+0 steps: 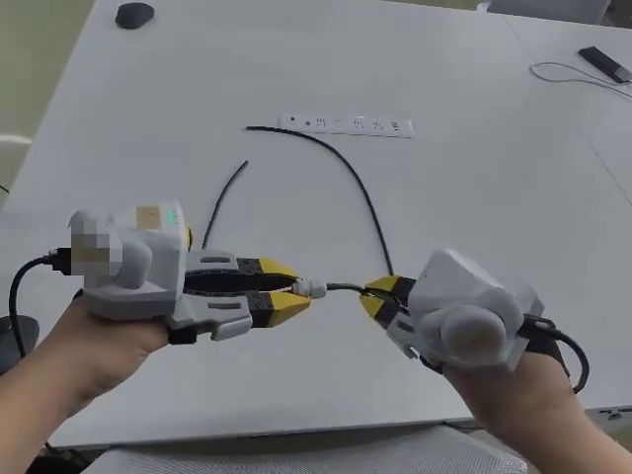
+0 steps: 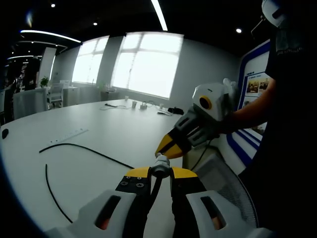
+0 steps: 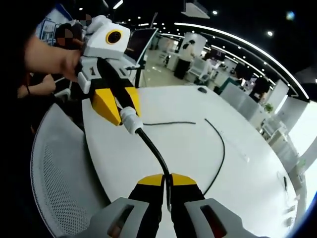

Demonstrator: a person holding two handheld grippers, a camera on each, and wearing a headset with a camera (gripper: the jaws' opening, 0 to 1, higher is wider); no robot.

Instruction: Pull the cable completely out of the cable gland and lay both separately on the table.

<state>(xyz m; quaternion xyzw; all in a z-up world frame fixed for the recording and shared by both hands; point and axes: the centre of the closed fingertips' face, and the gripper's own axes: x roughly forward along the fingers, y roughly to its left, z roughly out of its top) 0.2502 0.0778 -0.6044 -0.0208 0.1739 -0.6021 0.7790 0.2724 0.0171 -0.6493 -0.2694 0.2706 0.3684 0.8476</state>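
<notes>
Head view: left gripper (image 1: pixel 296 291) and right gripper (image 1: pixel 377 294) are held tip to tip above the table (image 1: pixel 474 197), at about 6 o'clock of the picture.

Left fingers (image 1: pixel 278 268) are closed narrow on the white cable gland (image 1: pixel 314 289). It juts from their tips toward 3 o'clock.

Right fingers (image 1: pixel 381 286) are pinched tight on the black cable (image 1: pixel 355 183), near the gland.

The cable is still seated in the gland. A short stretch spans the gap between the two grippers. Beyond the right gripper it arcs across the table toward 11 o'clock. Its free end lies near the white power strip (image 1: pixel 346 124) at 12 o'clock.

A shorter black cable piece (image 1: pixel 225 202) lies loose on the table, at 10 o'clock from the gland.

A dark rounded object (image 1: pixel 134 15) sits at the far edge, 11 o'clock.
</notes>
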